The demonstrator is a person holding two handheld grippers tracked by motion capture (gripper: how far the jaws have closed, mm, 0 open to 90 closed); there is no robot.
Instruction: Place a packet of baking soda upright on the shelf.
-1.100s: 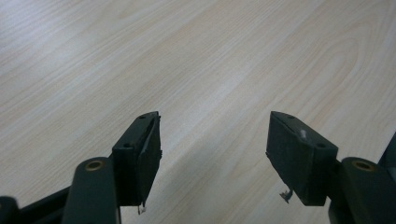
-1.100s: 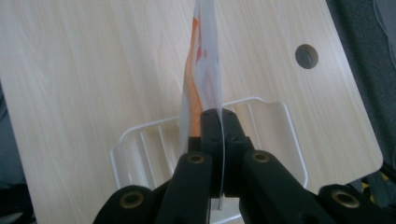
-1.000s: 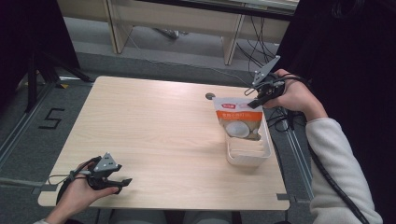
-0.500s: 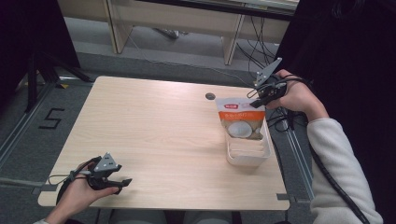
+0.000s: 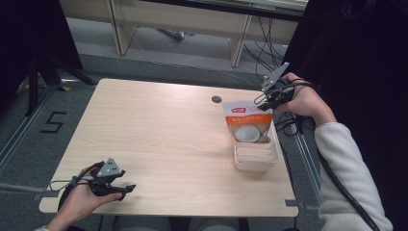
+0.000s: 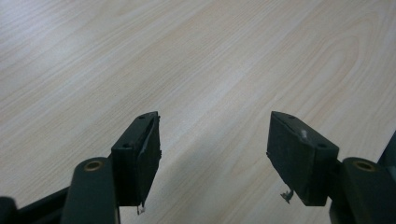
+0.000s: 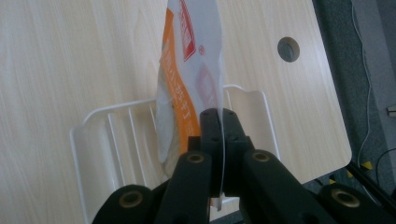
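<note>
A white and orange pouch (image 5: 248,122) stands upright with its bottom in a white slotted rack (image 5: 255,161) at the table's right side. My right gripper (image 5: 263,99) is shut on the pouch's top edge, held by the hand at the far right. In the right gripper view the jaws (image 7: 219,123) pinch the thin sealed edge of the pouch (image 7: 191,60), and the rack (image 7: 112,135) lies below it. My left gripper (image 5: 126,189) rests at the near left corner, open, and its jaws (image 6: 215,158) stand wide apart over bare wood.
A round cable hole (image 5: 216,99) sits in the wooden table (image 5: 159,134) just left of the pouch. The table's right edge runs close behind the rack. Cables and shelving legs lie on the floor beyond the far edge.
The pouch has sunk slightly and shifted a little right, settling lower in the rack with my right gripper still on it. The left hand has stayed put.
</note>
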